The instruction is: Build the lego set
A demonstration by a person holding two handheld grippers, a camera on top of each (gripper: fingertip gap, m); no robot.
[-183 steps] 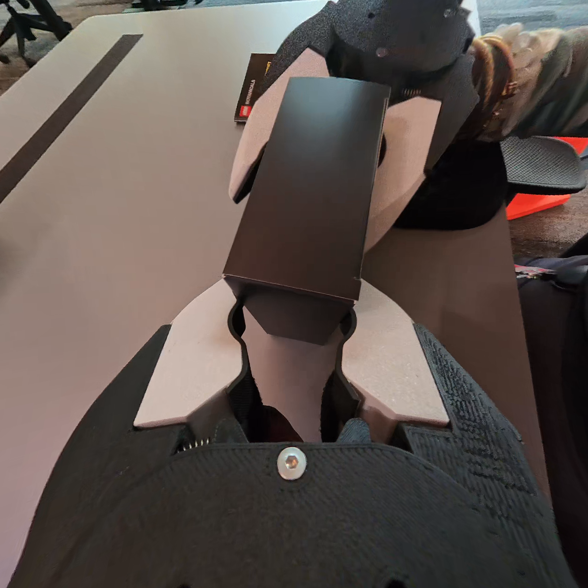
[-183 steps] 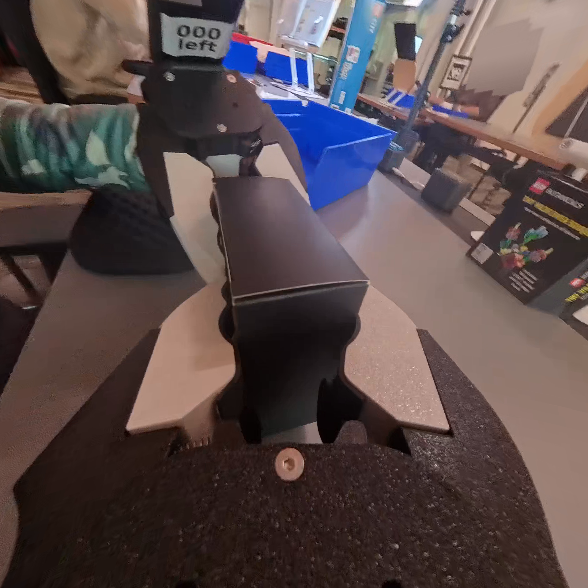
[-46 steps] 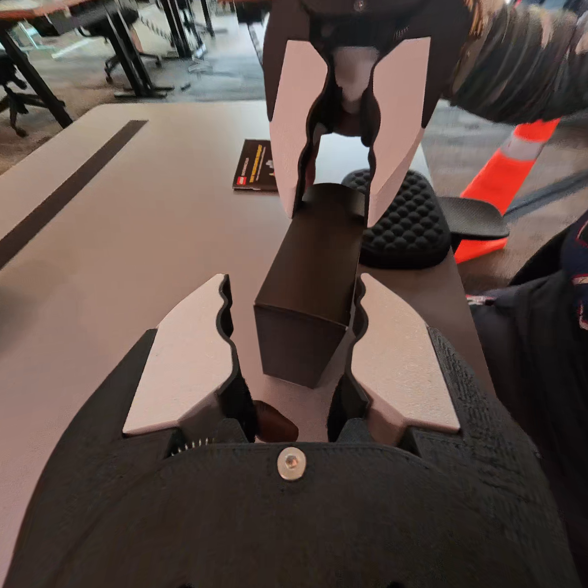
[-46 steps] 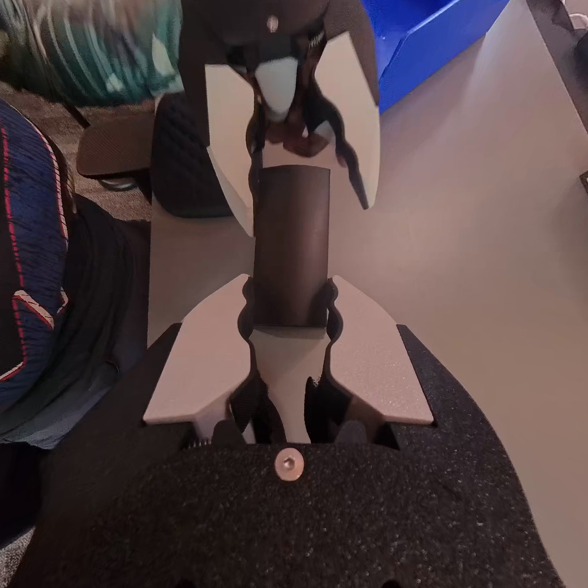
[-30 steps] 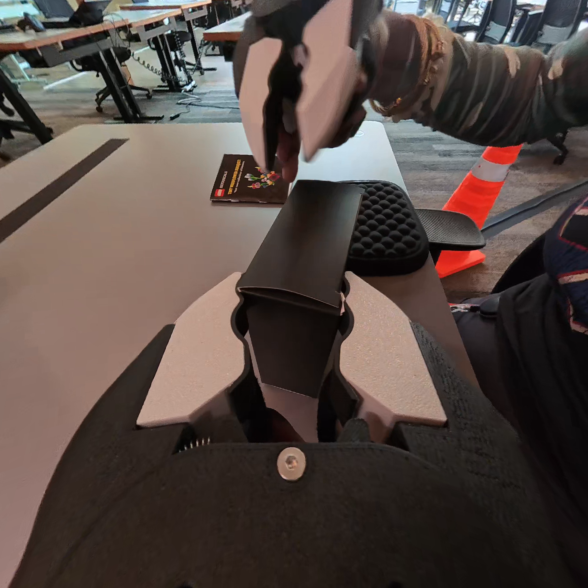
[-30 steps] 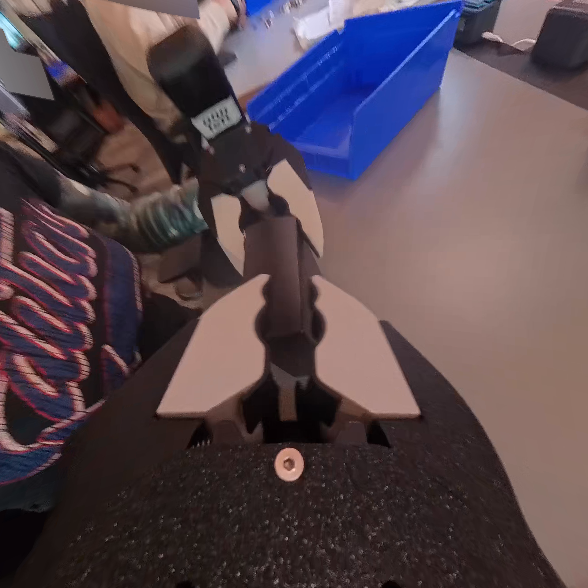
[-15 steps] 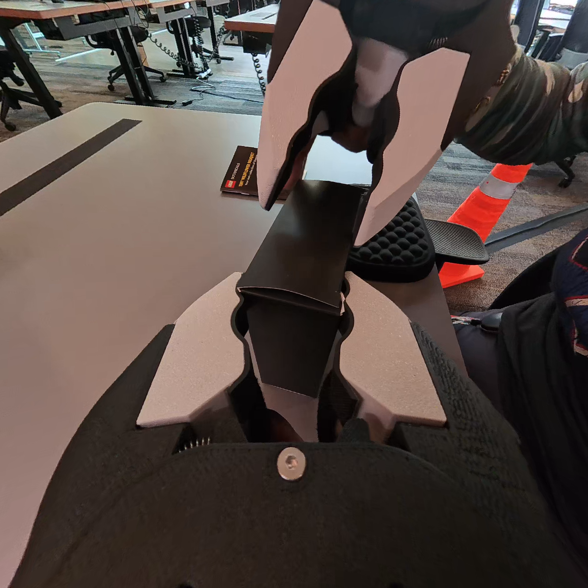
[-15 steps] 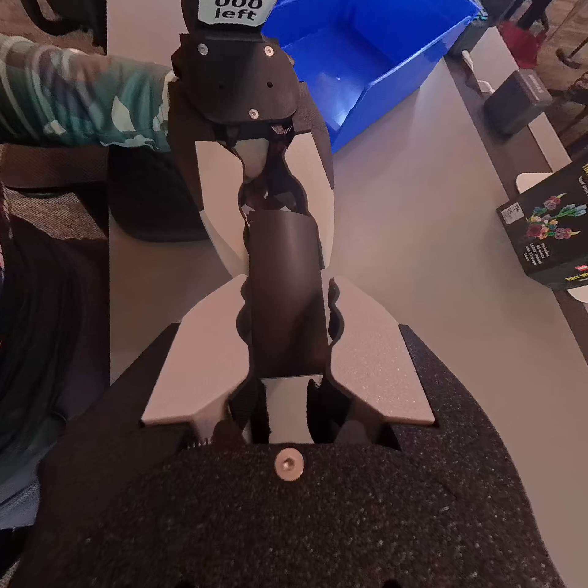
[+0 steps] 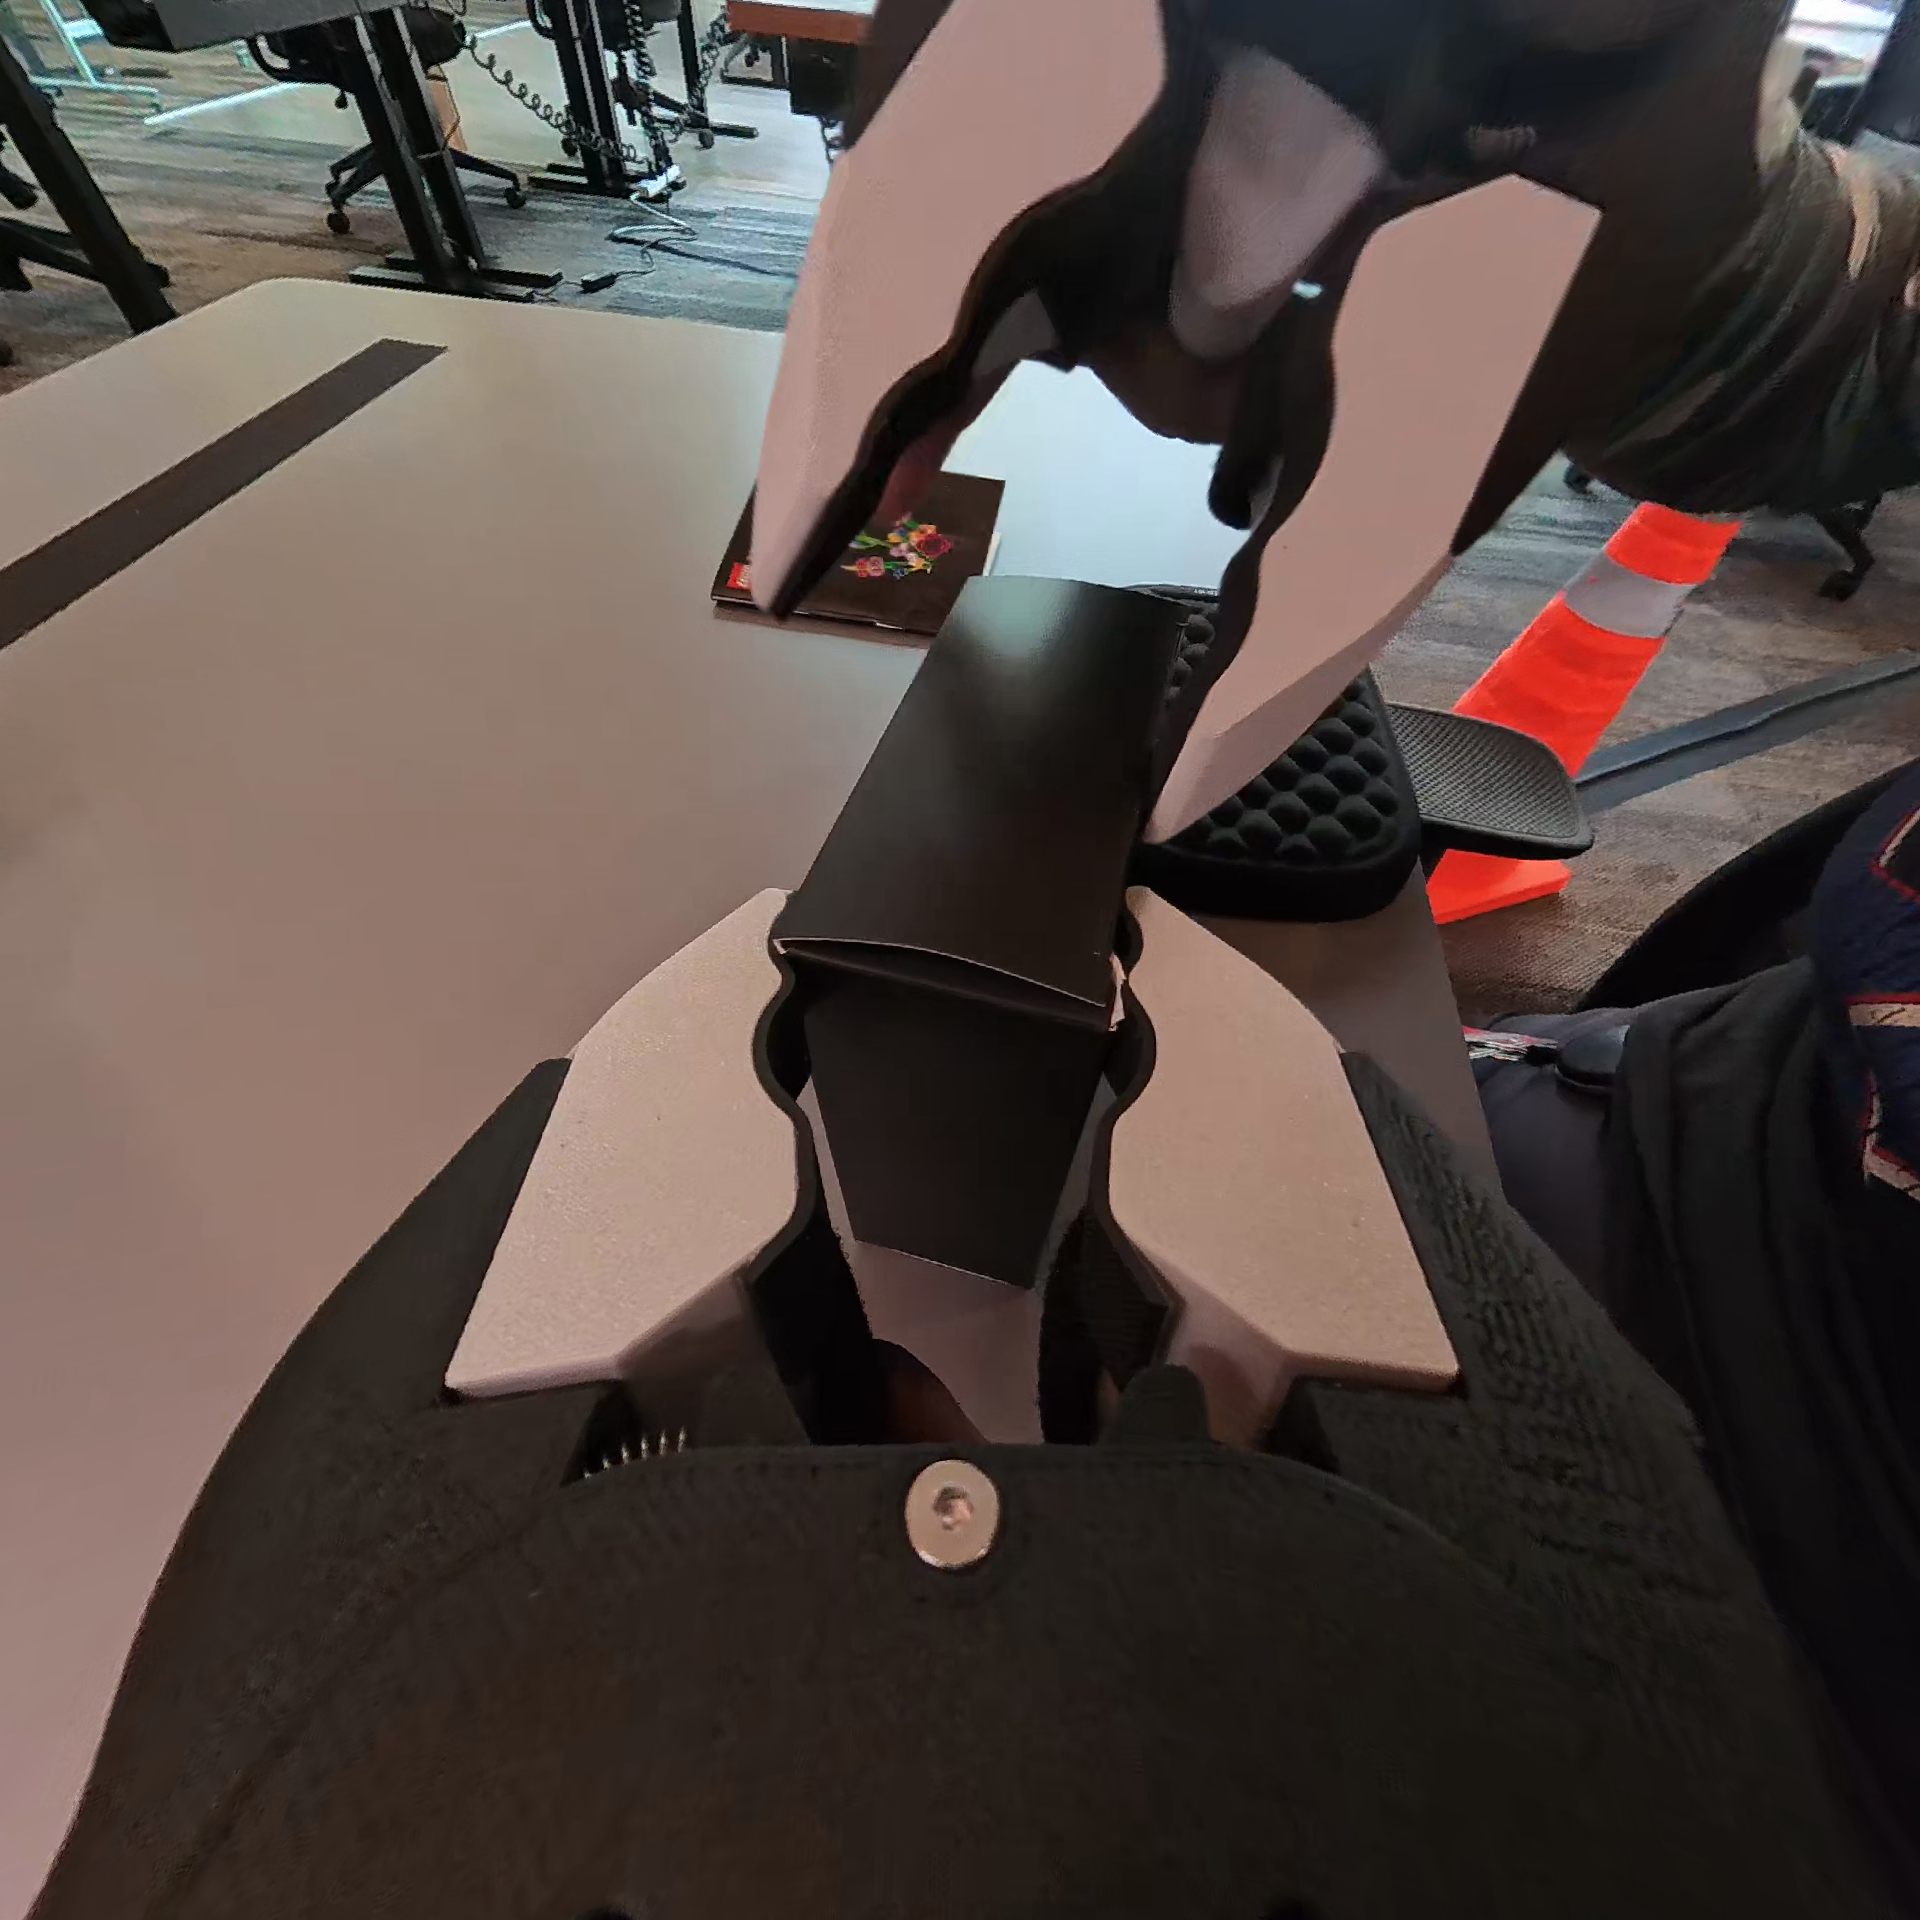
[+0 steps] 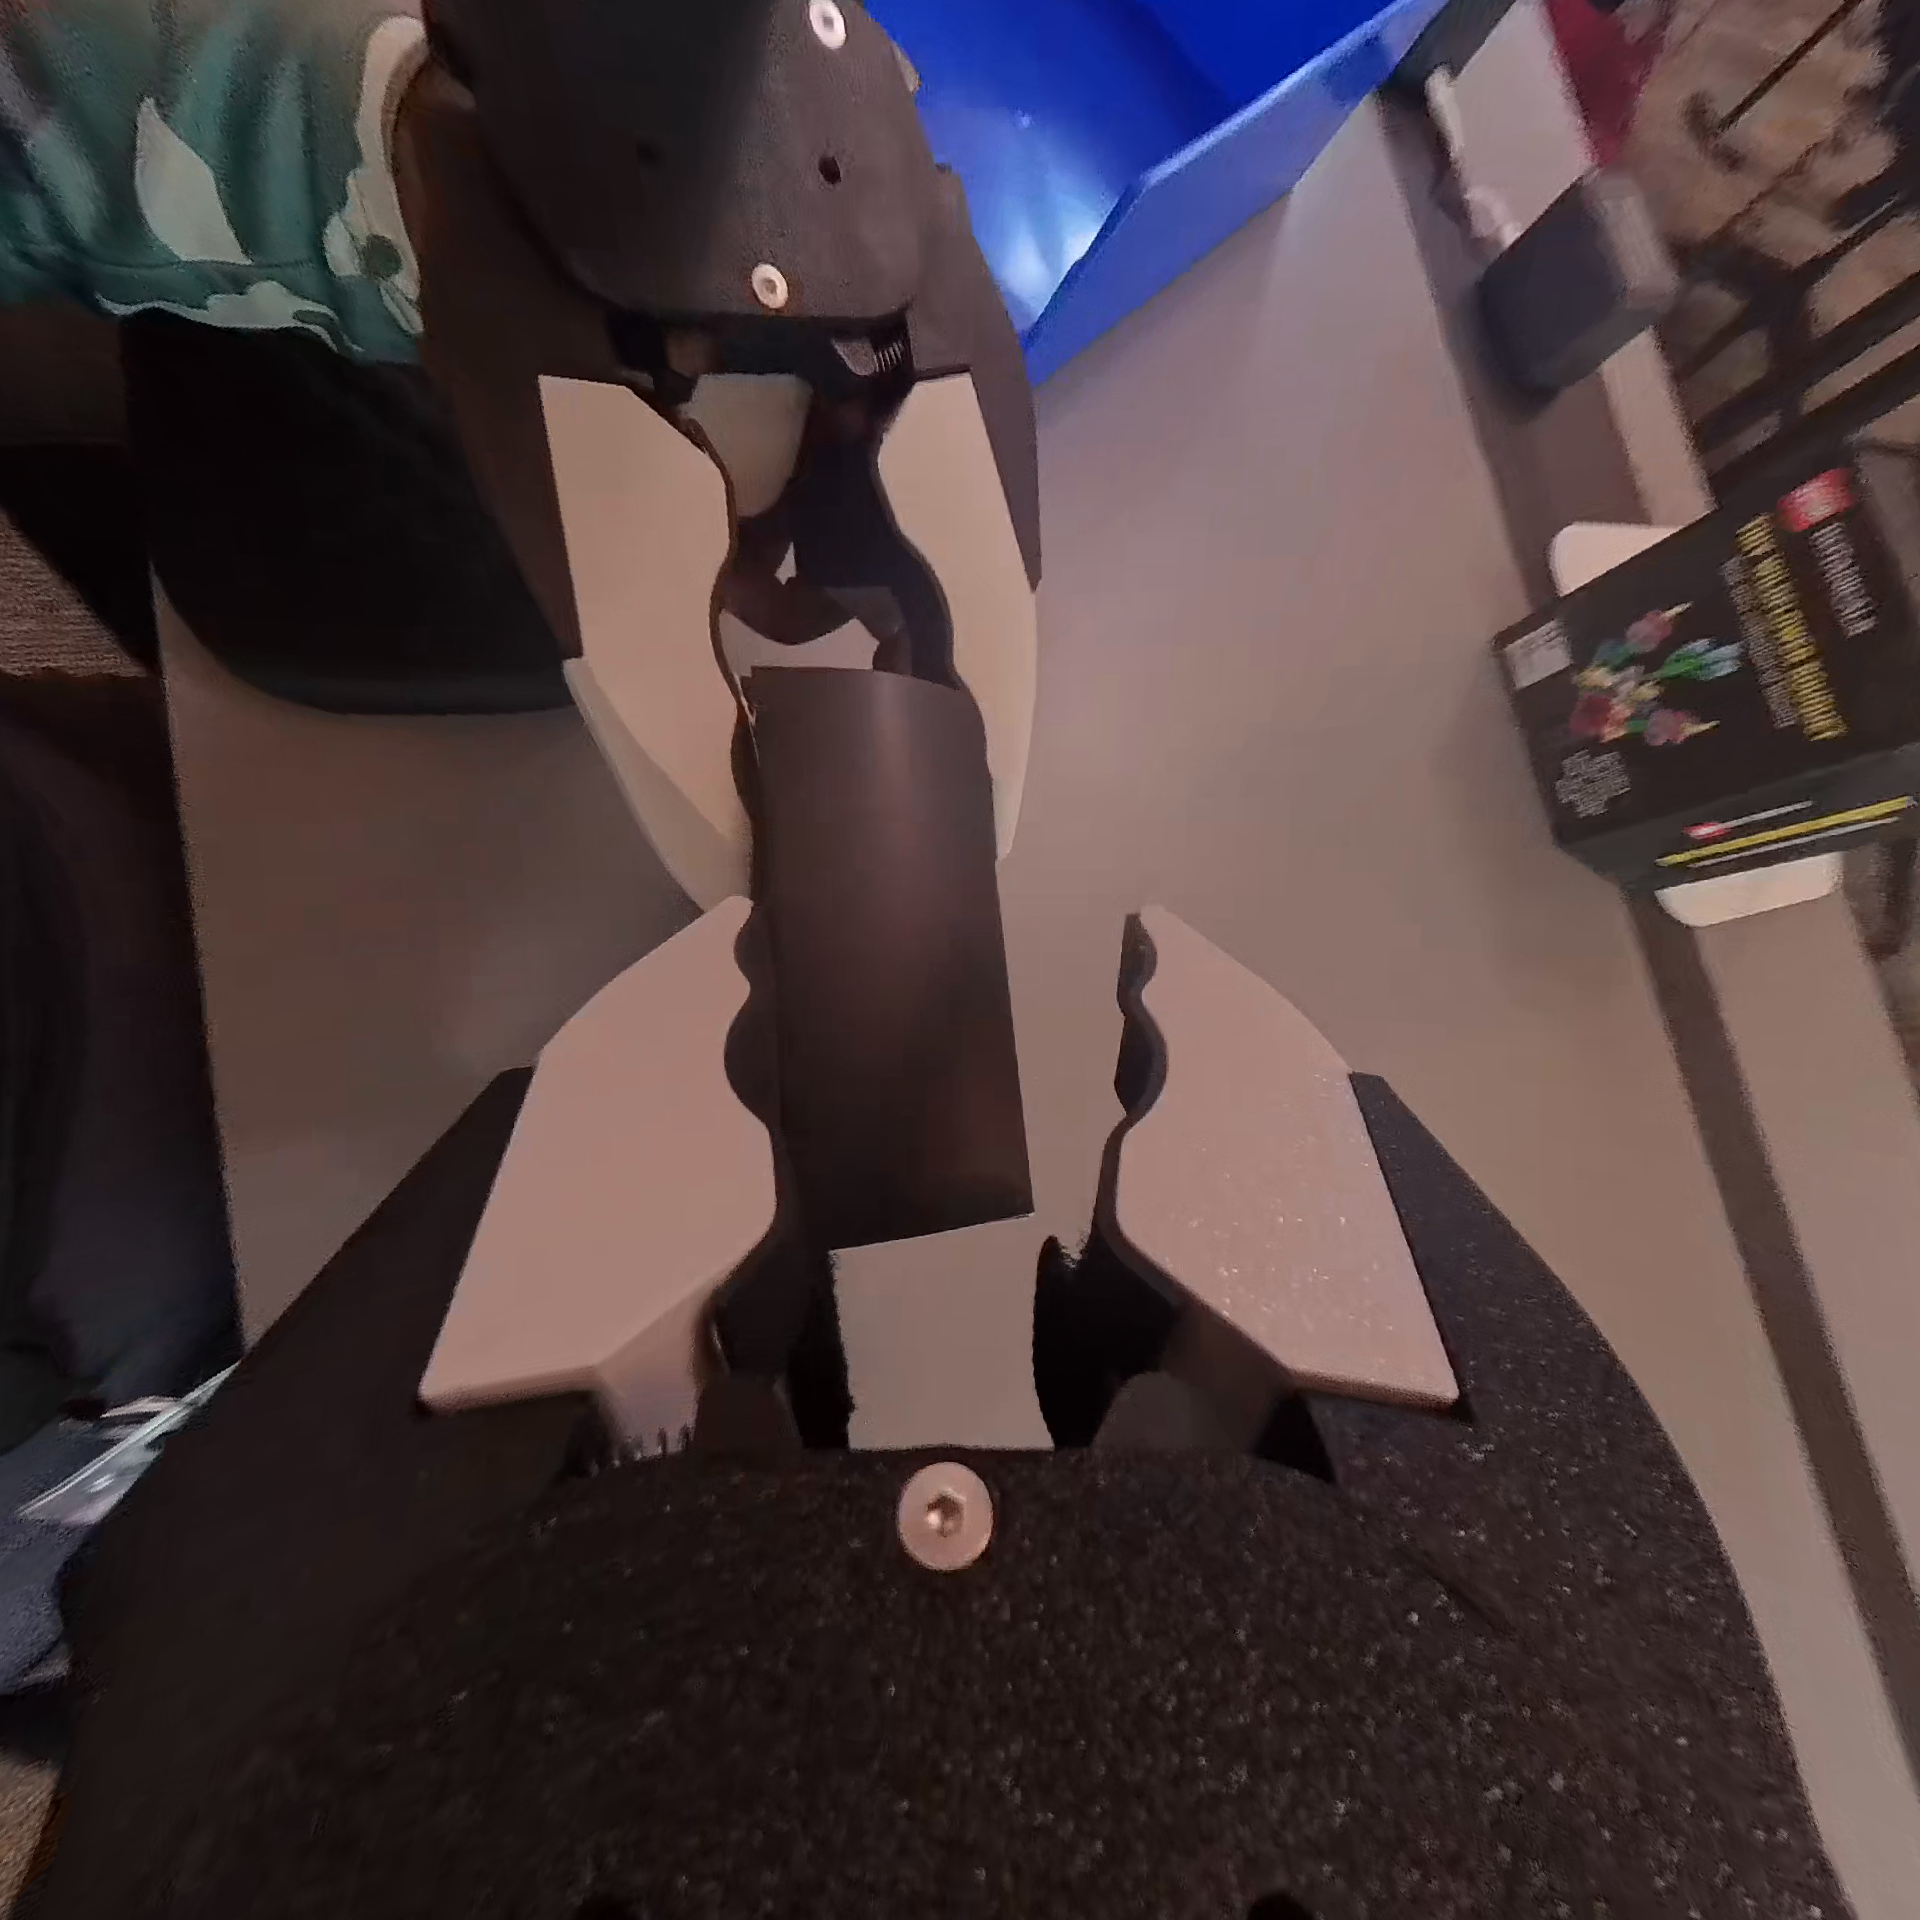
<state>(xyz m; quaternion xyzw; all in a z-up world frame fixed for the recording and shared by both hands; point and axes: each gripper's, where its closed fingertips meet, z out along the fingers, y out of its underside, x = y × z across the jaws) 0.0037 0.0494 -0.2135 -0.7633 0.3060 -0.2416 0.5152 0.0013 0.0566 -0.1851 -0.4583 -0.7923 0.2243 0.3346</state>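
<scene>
The left gripper [image 9: 951, 940] is clamped tight on the near end of a long matte black cardboard box [image 9: 997, 790], both pale fingers [image 9: 665, 1122] pressing its side walls, the box's folded end flap tucked down into the gap between them. The box runs straight out ahead of those fingers, held up off the grey tabletop [image 9: 364, 779].

Over at the far end, the right gripper [image 9: 971, 712] comes in from above with its fingers spread wide, straddling the box's far end. From its own camera, the right gripper [image 10: 940, 925] shows a clear gap on the right-hand side; its left finger [image 10: 623, 1122] sits just beside the box [image 10: 894, 966], and whether it touches is hard to tell. So, spread and gripping nothing.

The left gripper [image 10: 868, 831] shows opposite in that view, closed on the far end of the box.

Beyond the left fingertips, a flat black booklet with flowers printed on it [image 9: 894, 561] lies on the table, partly hidden by a right finger. To the right of the box sits a black dimpled pad [image 9: 1288, 810], half covered. An orange traffic cone [image 9: 1558, 717] stands on the floor beyond.

In the right wrist view, a black carton with flower pictures [image 10: 1704, 696] lies off to the right, motion-blurred, and a blue plastic bin [image 10: 1132, 145] is cut off at the top.
</scene>
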